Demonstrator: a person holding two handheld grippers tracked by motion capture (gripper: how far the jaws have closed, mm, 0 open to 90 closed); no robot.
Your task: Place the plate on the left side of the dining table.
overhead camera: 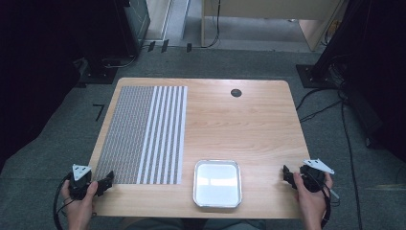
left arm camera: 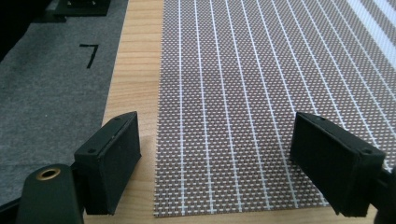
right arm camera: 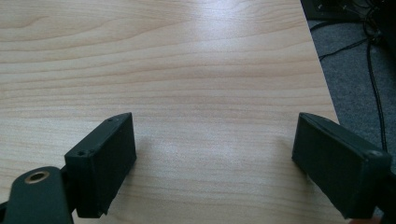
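The left hand-held gripper (overhead camera: 103, 183) hovered at the near left corner of the tabletop (overhead camera: 249, 124), jaws spread and empty, straddling the near edge of the woven placemat (left arm camera: 261, 93), seemingly lined up to pinch that edge. The mat lay flat along the left side. The right hand-held gripper (overhead camera: 288, 176) waited released at the right edge, well apart from the empty metal tray (overhead camera: 217, 183) at the front middle.

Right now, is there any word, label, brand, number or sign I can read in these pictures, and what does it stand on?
"7": a black tape mark shaped like that digit on the grey carpet left of the table; perhaps only a corner marker.
No print shows on the woven placemat, the metal tray or the tongs.
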